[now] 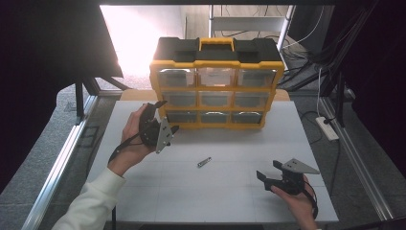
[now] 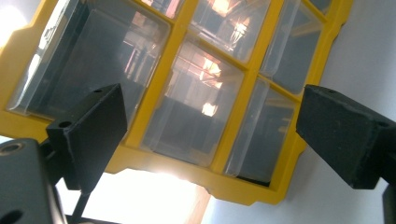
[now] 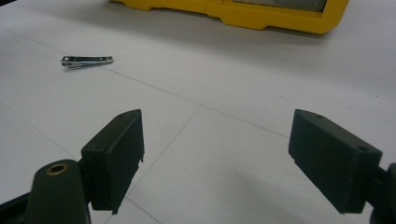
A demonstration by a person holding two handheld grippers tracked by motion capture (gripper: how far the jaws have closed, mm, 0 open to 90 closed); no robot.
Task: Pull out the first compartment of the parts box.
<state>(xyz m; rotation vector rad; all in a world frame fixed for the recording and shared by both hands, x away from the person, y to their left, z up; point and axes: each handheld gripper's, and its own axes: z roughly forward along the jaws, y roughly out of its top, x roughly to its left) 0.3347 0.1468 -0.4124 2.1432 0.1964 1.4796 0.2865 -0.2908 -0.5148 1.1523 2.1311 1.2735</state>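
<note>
Tongs, high view: left gripper (image 1: 161,116) gapes beside the yellow-framed cabinet of clear plastic drawers (image 1: 214,82); right gripper (image 1: 269,171) spread, empty, near the small metal nail clipper (image 1: 204,162).
Left gripper view: bottom-row drawers (image 2: 194,98) between the jaws; approach should stay square.
Right gripper view: clipper (image 3: 87,60) lies flat on the white table (image 3: 243,93).

No legible text or labels anywhere

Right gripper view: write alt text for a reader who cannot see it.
Two open black jaws of the right gripper hover over a white table. A small silver metal nail clipper lies ahead, and a yellow plastic drawer organizer stands beyond.
</note>
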